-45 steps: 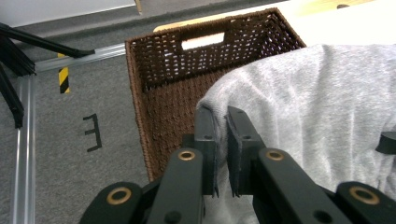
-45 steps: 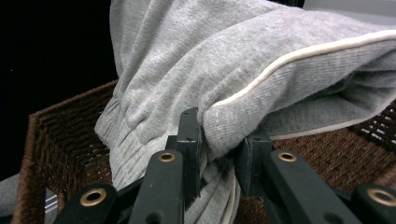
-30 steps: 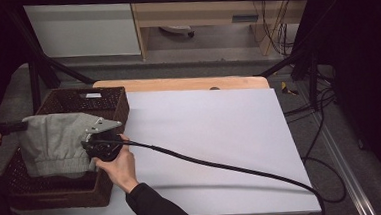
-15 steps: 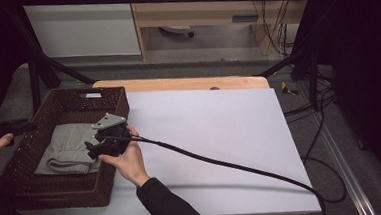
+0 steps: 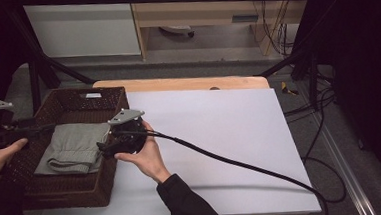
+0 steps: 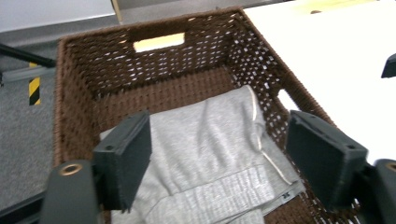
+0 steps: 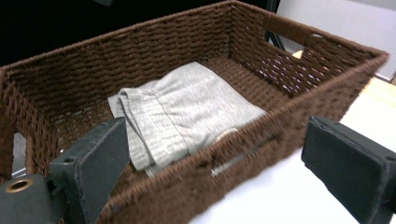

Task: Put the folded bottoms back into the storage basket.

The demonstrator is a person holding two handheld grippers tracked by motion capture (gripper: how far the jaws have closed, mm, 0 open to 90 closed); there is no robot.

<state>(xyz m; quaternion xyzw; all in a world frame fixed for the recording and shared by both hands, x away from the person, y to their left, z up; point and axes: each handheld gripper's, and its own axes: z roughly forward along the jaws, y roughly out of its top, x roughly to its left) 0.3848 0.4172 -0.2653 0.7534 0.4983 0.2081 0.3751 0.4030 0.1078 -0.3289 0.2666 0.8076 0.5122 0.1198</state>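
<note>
Now, from the left: my left gripper [image 5: 49, 127] hangs over the brown wicker basket [image 5: 77, 97], its jaws wide after just opening, nothing between them. Below lies the folded grey garment [image 5: 73, 147], flat on the basket's floor. My right gripper [image 5: 103, 148], at the basket's near wall beside the white table [image 5: 220, 135], has likewise just opened and grips nothing. I judge the placing done; what's left is drawing both hands clear.
</note>
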